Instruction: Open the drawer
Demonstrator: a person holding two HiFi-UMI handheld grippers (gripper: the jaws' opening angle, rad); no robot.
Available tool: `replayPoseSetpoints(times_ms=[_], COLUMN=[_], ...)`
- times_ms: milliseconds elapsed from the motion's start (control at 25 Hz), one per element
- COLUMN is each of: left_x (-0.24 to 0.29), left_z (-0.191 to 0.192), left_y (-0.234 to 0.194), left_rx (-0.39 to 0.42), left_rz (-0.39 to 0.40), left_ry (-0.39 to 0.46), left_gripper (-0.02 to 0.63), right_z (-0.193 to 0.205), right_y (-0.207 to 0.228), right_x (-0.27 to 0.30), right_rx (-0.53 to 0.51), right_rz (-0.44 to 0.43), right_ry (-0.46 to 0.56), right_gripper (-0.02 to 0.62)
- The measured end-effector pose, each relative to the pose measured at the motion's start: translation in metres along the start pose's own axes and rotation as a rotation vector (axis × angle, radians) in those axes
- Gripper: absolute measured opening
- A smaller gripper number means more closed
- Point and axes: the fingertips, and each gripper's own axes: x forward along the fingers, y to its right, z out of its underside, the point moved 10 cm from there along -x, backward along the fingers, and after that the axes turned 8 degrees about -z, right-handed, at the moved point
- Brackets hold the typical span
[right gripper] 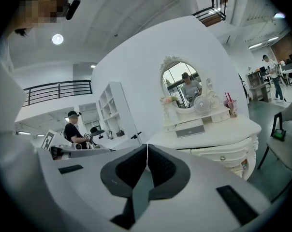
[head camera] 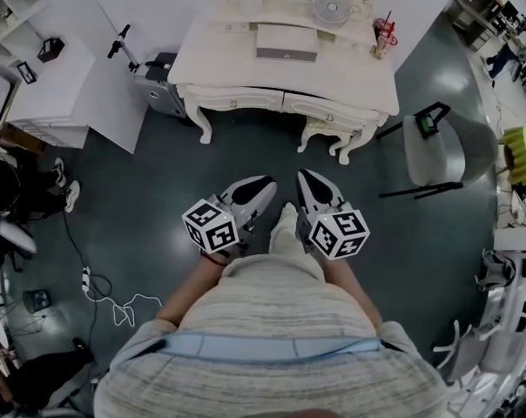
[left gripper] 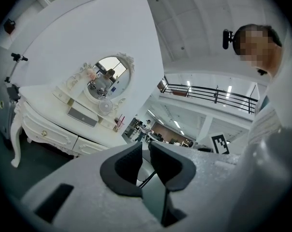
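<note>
A white dressing table (head camera: 354,77) stands ahead, with two shut drawers under its top: a left drawer (head camera: 234,100) and a right drawer (head camera: 326,108), each with a small knob. Both grippers hover side by side over the dark floor, well short of the table and pointing at it. My left gripper (head camera: 265,184) (left gripper: 144,149) shows a narrow slit between its pads with nothing in it. The right gripper (head camera: 305,178) (right gripper: 147,151) is shut and empty. The left gripper view shows the drawers (left gripper: 47,129) at left. In the right gripper view a drawer (right gripper: 223,156) lies at right.
A white stool (head camera: 328,133) is tucked under the table. A grey chair (head camera: 433,151) stands to the right, a grey case (head camera: 158,81) and a white cabinet (head camera: 45,94) to the left. On the table top are a fan (head camera: 330,7), a grey box (head camera: 286,42) and a cup (head camera: 385,33). A cable (head camera: 106,299) lies on the floor.
</note>
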Motion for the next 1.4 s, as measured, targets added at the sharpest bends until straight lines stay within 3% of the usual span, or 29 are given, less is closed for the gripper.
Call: replayPoseSetpoints(times_ms=[320, 720, 1000, 1400], left_x=[0.106, 0.194, 0.216, 0.217], left_z=[-0.032, -0.062, -0.071, -0.077], left_y=[-0.042, -0.070, -0.095, -0.133], left_rx=[-0.014, 0.001, -0.019, -0.036], left_rz=[-0.020, -0.059, -0.066, -0.057], left_ry=[-0.029, -0.021, -0.046, -0.108], left_gripper=[0.061, 0.061, 0.061, 0.061], right_z=[-0.036, -0.075, -0.075, -0.056], right_y=[0.100, 0.194, 0.224, 0.234], right_x=[0.045, 0.078, 0.093, 0.105], right_rx=[0.033, 0.031, 0.064, 0.109], right_rz=[0.024, 0.051, 0.117, 0.225], right_ry=[-0.020, -0.032, -0.064, -0.097], right_gripper=[0.011, 0.011, 0.011, 0.011])
